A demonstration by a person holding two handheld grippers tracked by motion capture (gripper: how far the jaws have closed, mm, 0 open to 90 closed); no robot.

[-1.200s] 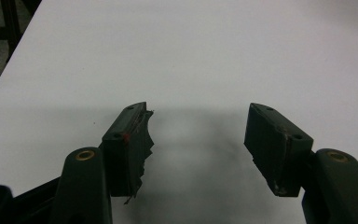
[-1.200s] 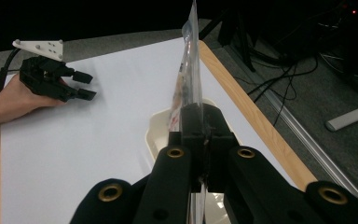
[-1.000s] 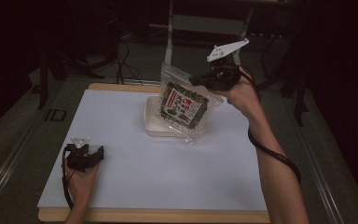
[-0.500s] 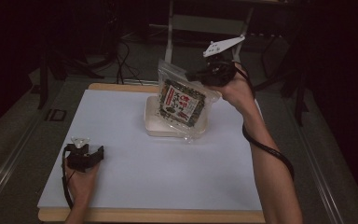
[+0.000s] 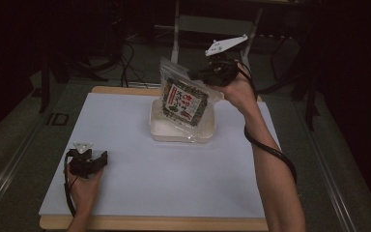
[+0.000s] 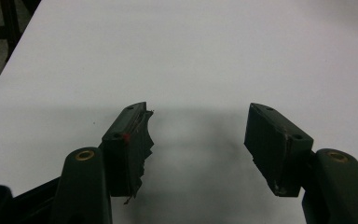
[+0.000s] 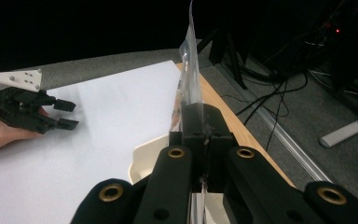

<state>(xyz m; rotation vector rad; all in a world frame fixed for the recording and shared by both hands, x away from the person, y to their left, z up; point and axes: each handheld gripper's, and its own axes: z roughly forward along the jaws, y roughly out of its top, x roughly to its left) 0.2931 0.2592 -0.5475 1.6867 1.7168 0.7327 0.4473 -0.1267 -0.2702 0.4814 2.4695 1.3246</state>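
Observation:
A clear plastic bag (image 5: 182, 99) with a dark printed label hangs tilted over a shallow white tray (image 5: 160, 131) at the back middle of the white board. My right gripper (image 5: 196, 76) is shut on the bag's upper right edge and holds it in the air. In the right gripper view the bag's thin edge (image 7: 190, 70) stands up between the closed jaws of my right gripper (image 7: 204, 120), with the tray's rim (image 7: 144, 151) below. My left gripper (image 5: 101, 158) rests on the board at the front left, open. In its own view the left gripper (image 6: 196, 135) has bare board between the pads.
The white board (image 5: 125, 183) lies on a wooden tabletop whose edge (image 5: 154, 224) shows at the front. Cables (image 5: 130, 63) and a metal stand (image 5: 176, 29) lie on the dark floor behind the table. In the right gripper view more cables (image 7: 279, 93) run beside the table.
My right hand has lifted and drawn the bag slightly back and up over the tray. The left hand has stayed put.

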